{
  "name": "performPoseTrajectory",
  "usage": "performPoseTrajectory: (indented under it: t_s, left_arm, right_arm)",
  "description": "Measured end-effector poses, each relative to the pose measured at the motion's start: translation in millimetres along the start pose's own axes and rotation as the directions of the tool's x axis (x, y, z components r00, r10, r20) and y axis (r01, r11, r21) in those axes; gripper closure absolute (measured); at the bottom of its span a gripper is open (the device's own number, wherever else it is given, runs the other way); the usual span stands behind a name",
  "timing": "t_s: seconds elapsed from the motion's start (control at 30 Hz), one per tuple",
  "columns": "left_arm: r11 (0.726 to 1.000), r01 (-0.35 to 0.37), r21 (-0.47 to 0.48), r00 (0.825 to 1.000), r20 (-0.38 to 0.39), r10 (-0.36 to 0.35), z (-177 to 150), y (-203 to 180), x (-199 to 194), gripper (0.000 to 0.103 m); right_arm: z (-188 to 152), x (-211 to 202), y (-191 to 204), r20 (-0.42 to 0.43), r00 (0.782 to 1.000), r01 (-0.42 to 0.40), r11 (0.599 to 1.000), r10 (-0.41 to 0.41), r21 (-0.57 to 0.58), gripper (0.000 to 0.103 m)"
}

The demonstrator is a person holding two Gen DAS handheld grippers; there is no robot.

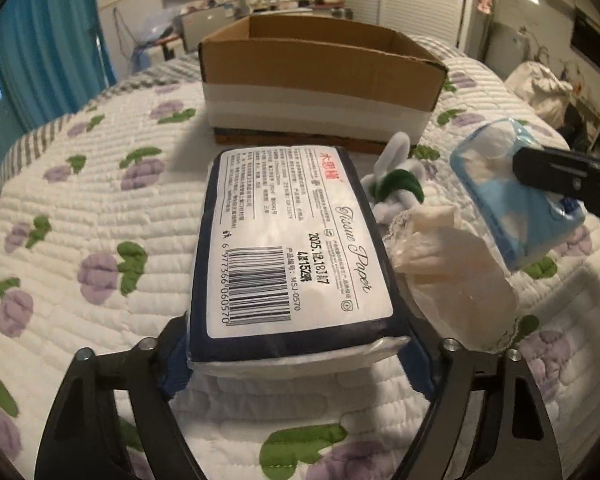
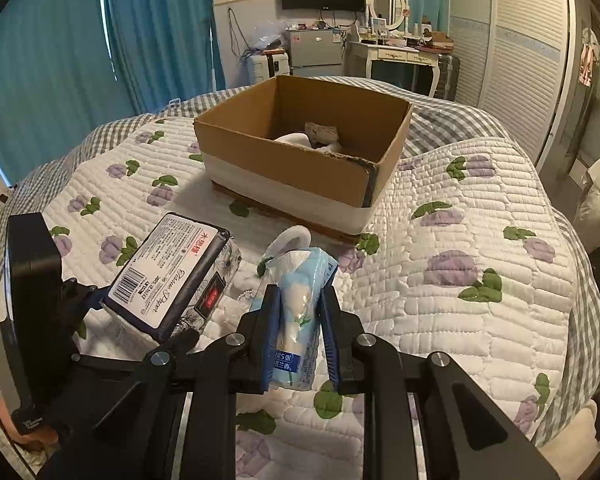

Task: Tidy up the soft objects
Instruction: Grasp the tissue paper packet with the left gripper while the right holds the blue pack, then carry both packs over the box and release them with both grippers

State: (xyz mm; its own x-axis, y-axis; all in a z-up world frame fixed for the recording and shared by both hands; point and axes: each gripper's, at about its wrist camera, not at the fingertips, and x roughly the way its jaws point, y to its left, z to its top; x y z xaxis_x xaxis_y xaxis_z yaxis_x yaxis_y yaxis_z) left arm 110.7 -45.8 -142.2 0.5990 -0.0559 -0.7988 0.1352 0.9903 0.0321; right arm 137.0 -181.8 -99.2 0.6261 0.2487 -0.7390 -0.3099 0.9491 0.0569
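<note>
My left gripper [image 1: 296, 344] is shut on a dark blue tissue paper pack [image 1: 288, 240] with a white barcode label, held above the quilt; it also shows in the right wrist view [image 2: 172, 276]. My right gripper [image 2: 298, 320] is shut on a small light blue tissue packet [image 2: 296, 320], also seen in the left wrist view [image 1: 516, 196]. An open cardboard box [image 2: 300, 176] stands ahead on the bed with a few soft items inside. A white plush toy with a green band [image 1: 396, 184] and a translucent bag [image 1: 456, 272] lie on the quilt between the grippers.
The bed carries a white quilt with purple flowers [image 2: 460, 240] over a grey checked blanket. Teal curtains [image 2: 60, 60] hang at the left. A dresser with a mirror [image 2: 392, 48], a small fridge and wardrobe doors stand behind the bed.
</note>
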Motion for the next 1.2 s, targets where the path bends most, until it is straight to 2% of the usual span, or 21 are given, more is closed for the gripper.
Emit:
performPoseTrajectory:
  t_s: [0.23, 0.4, 0.53, 0.7, 0.87, 1.07, 1.2]
  left_arm:
    - [1.0, -0.002, -0.008, 0.996, 0.086, 0.002, 10.5, 7.6, -39.0, 0.026]
    - [1.0, 0.009, -0.009, 0.984, 0.178, -0.007, 37.8, 9.5, -80.9, 0.026]
    - [1.0, 0.018, 0.015, 0.966, 0.258, -0.021, 68.0, 8.2, -110.3, 0.026]
    - [1.0, 0.021, 0.021, 0.949, 0.314, -0.027, 110.5, 15.0, -123.5, 0.026]
    - [0.999, 0.017, 0.031, 0.941, 0.339, -0.027, 156.7, 20.9, -110.2, 0.026]
    - [0.999, 0.015, 0.051, 0.953, 0.301, -0.03, 203.7, 27.1, -54.2, 0.026]
    - [0.998, 0.007, 0.067, 0.968, 0.252, -0.024, 219.0, 26.5, -3.3, 0.026]
  right_arm:
    - [6.1, -28.4, 8.7, 0.052, 0.999, 0.002, 1.0, -0.001, -0.019, 0.083]
    - [22.8, -59.9, 11.1, 0.116, 0.993, 0.004, 1.0, -0.001, -0.028, 0.083]
    - [50.2, -87.4, 8.0, 0.182, 0.983, 0.012, 0.999, -0.005, -0.041, 0.083]
    - [95.1, -105.7, -2.9, 0.249, 0.968, 0.015, 0.999, -0.006, -0.033, 0.083]
    - [145.4, -97.0, -16.5, 0.281, 0.96, 0.011, 1.0, -0.003, -0.027, 0.083]
    - [194.4, -40.5, -37.1, 0.248, 0.969, -0.003, 1.0, 0.0, 0.008, 0.083]
    - [208.2, 12.1, -51.0, 0.203, 0.979, -0.002, 1.0, -0.004, 0.027, 0.083]
